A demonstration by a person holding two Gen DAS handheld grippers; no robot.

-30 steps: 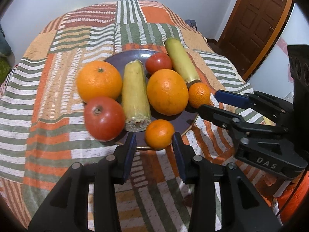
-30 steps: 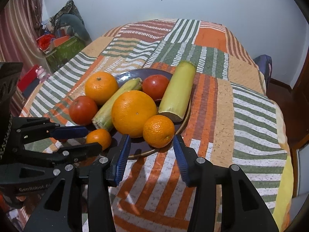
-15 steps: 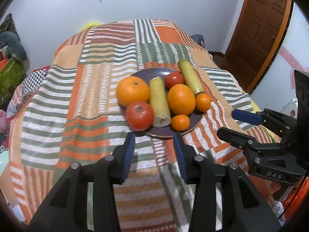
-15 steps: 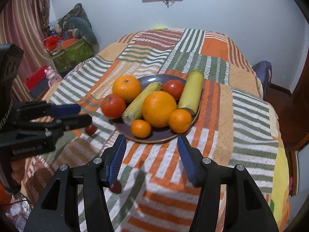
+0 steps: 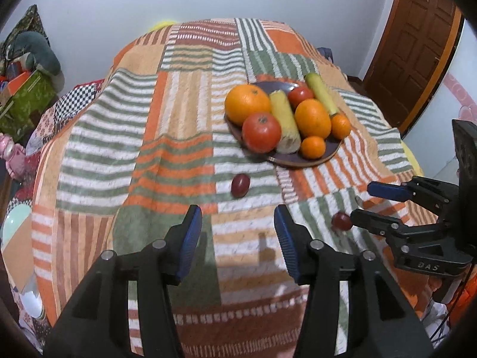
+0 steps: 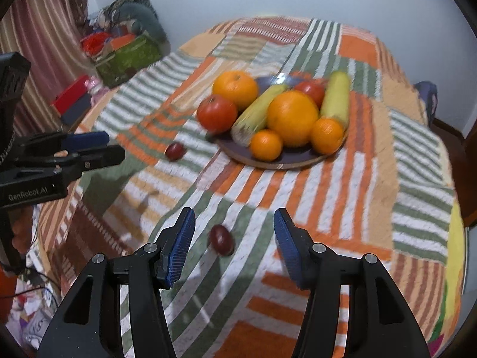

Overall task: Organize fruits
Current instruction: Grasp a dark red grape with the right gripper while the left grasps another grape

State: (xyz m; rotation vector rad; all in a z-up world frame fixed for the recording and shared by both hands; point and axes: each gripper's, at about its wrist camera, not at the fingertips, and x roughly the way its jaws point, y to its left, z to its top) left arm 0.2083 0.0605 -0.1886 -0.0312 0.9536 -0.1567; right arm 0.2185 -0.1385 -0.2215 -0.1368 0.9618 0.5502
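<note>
A table covered by a patchwork striped cloth (image 5: pixel 184 137) in orange, green and white carries a dark round plate (image 5: pixel 298 159) heaped with produce. 2 small dark-red fruits lie directly on the cloth: 1 (image 5: pixel 240 185) near the plate, 1 (image 6: pixel 221 239) well apart.

Fruit and veg count, both wrist views
Dark round plate (image 5: pixel 301 162) x1; large oranges (image 5: pixel 246 103) x2; small mandarins (image 5: pixel 312 147) x2; red tomatoes (image 5: pixel 261 132) x2; yellow-green corn cobs (image 5: pixel 284 125) x2; small dark-red plums (image 5: pixel 240 185) x2, off-plate

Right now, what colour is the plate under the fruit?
Dark purple plate with a pale rim; the right wrist view shows it best.
</note>
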